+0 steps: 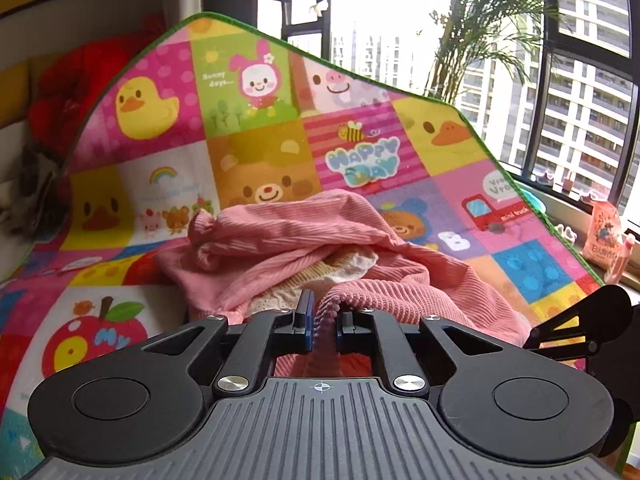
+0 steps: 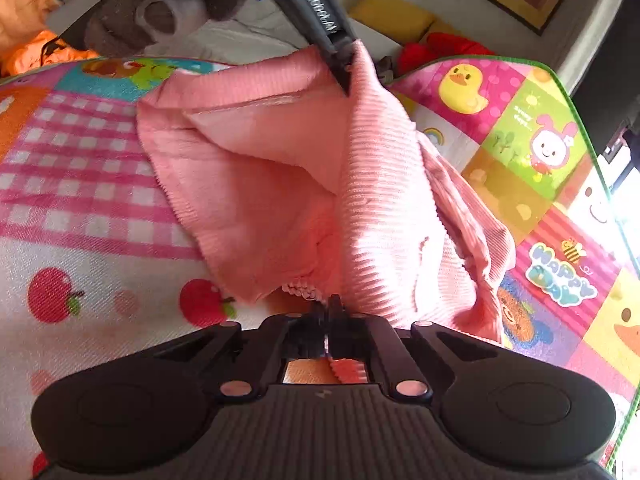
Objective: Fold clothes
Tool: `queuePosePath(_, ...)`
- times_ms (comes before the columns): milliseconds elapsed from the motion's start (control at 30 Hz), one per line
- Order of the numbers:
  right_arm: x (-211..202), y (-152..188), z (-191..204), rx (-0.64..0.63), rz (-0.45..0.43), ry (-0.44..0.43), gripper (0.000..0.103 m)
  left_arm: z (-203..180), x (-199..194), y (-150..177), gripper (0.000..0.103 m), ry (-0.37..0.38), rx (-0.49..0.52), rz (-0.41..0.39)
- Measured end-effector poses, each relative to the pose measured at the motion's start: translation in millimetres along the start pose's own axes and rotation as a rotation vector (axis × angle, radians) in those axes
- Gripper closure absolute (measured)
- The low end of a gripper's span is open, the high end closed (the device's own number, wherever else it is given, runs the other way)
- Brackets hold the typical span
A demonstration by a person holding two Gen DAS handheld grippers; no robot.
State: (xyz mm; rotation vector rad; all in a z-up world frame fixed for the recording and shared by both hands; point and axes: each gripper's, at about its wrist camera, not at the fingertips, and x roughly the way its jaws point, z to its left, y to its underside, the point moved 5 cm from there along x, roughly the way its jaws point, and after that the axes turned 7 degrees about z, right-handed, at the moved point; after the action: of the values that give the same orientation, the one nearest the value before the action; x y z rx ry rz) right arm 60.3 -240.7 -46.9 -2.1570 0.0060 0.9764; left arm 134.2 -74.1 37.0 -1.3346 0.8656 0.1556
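A pink ribbed garment (image 1: 304,240) lies crumpled on a colourful cartoon mat (image 1: 160,128). A cream and yellow lining shows inside its folds. My left gripper (image 1: 322,314) is shut on a ribbed edge of the garment, which runs between its blue pads. In the right wrist view the garment (image 2: 372,184) is lifted and stretched between both grippers. My right gripper (image 2: 328,308) is shut on its near hem. The left gripper (image 2: 344,68) pinches the far upper edge.
A red plush (image 1: 68,84) and a grey soft toy (image 2: 160,16) lie past the mat's far side. A window with a palm plant (image 1: 480,36) is at the right, and a pink packet (image 1: 606,240) stands on the sill. The mat's green edge (image 2: 580,116) curves up at the right.
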Motion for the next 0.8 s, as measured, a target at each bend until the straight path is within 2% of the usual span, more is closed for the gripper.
queuePosePath(67, -13, -8, -25, 0.134, -0.040, -0.007, 0.102, 1, -2, -1, 0.091, 0.004, -0.003, -0.006)
queuePosePath(133, -29, -14, -40, 0.232, -0.083, -0.063, 0.102, 2, -3, -1, 0.091, 0.005, -0.007, -0.006)
queuePosePath(233, -42, -16, -18, 0.140, -0.097, -0.114, 0.101, 2, -5, 5, 0.091, 0.014, -0.007, 0.003)
queuePosePath(333, -36, -3, 22, 0.037, -0.027, -0.196, 0.101, 0, -9, 23, 0.091, 0.020, 0.007, 0.031)
queuePosePath(433, -42, 10, 44, -0.004, 0.007, -0.246, 0.101, -7, -17, 55, 0.084, 0.007, 0.067, 0.078)
queuePosePath(500, -54, 12, 39, 0.021, -0.008, -0.251, 0.095, -14, -24, 80, 0.077, 0.004, 0.124, 0.106)
queuePosePath(533, -59, 12, 34, 0.037, -0.021, -0.231, 0.085, -16, -27, 91, 0.071, -0.001, 0.146, 0.118)
queuePosePath(567, -64, 12, 27, 0.052, -0.035, -0.198, 0.074, -18, -30, 100, 0.059, -0.007, 0.164, 0.128)
queuePosePath(600, -66, 13, 21, 0.060, -0.040, -0.158, 0.067, -18, -32, 107, 0.049, -0.019, 0.176, 0.136)
queuePosePath(667, -65, 18, 12, 0.055, -0.027, -0.065, 0.058, -17, -34, 118, 0.046, -0.051, 0.192, 0.150)
queuePosePath(733, -51, 25, 4, 0.040, 0.013, 0.023, 0.055, -13, -32, 123, 0.046, -0.081, 0.202, 0.156)
queuePosePath(800, -33, 34, -3, 0.046, 0.058, 0.056, 0.055, -10, -26, 121, 0.045, -0.106, 0.213, 0.157)
